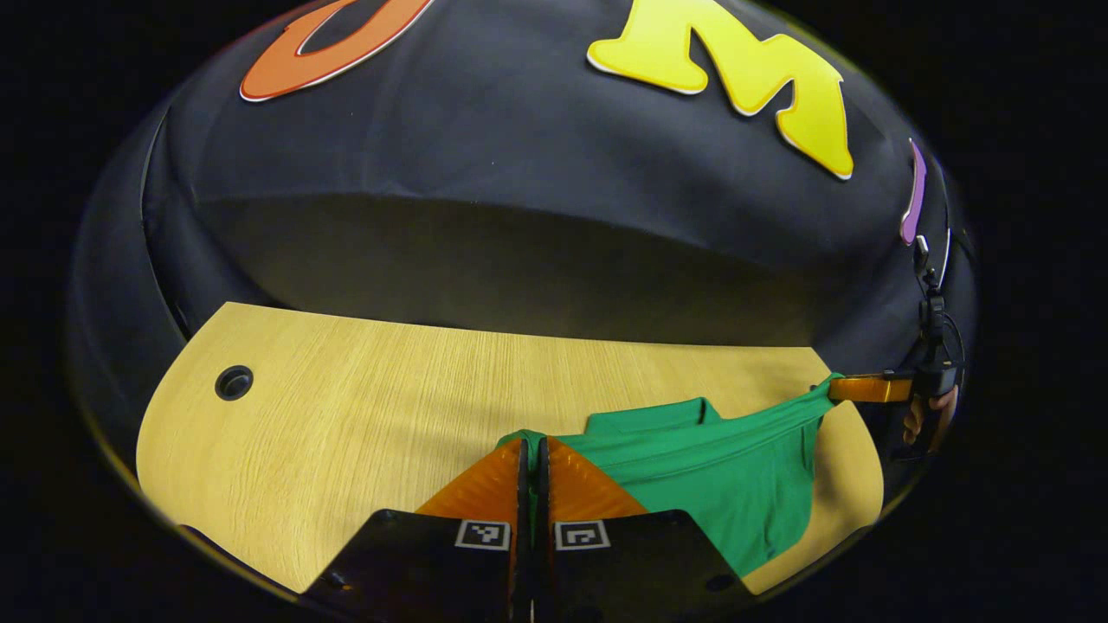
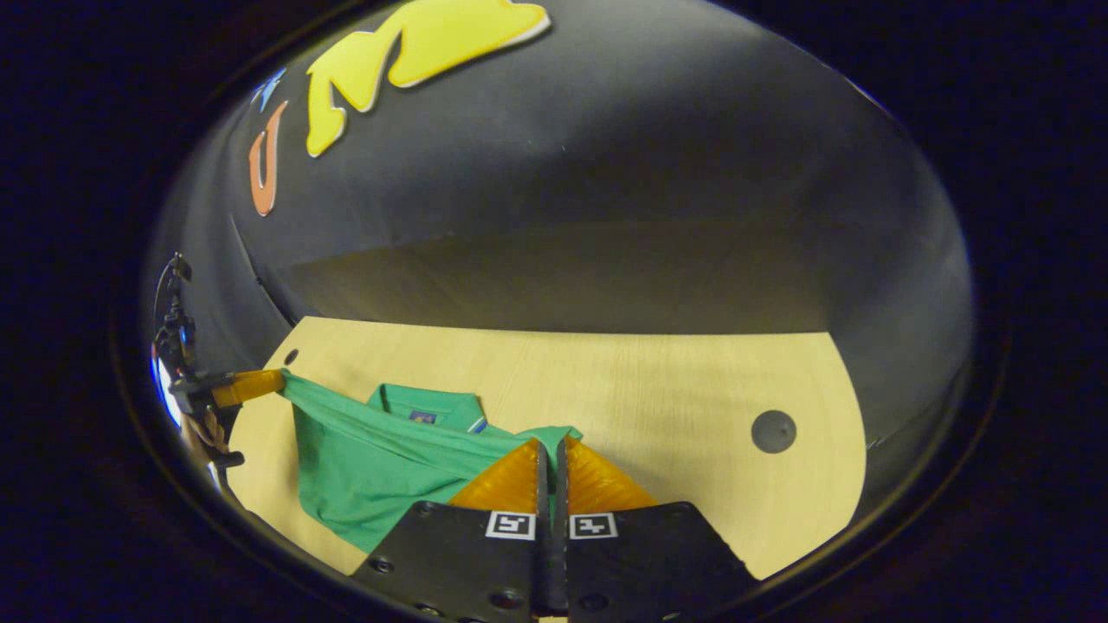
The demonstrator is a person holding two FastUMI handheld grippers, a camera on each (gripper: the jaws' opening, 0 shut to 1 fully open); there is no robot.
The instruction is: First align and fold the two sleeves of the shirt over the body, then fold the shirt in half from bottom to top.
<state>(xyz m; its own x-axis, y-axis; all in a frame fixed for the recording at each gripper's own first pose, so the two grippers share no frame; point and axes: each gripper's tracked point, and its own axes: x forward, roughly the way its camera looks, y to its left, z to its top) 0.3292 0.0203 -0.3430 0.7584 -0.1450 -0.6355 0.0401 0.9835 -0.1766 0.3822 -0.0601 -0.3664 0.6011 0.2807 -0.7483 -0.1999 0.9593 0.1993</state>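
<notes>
Both hand-held grippers, left [image 1: 534, 450] and right [image 2: 550, 450], are pinched closed on the green polo shirt [image 1: 718, 484], stretching one edge up off the wooden worktop [image 1: 346, 398] (collar end lies beyond). The fabric looks light and floppy, so it's best gripped at corners or hems.

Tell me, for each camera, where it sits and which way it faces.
Left gripper view: rides on the left hand-held gripper, looks across the table to the wall; its fingers pinch the shirt; the right hand-held gripper and a hand show far right.
Right gripper view: rides on the right hand-held gripper, same direction; the left one shows far left.
Shared: shirt, table, both grippers.
</notes>
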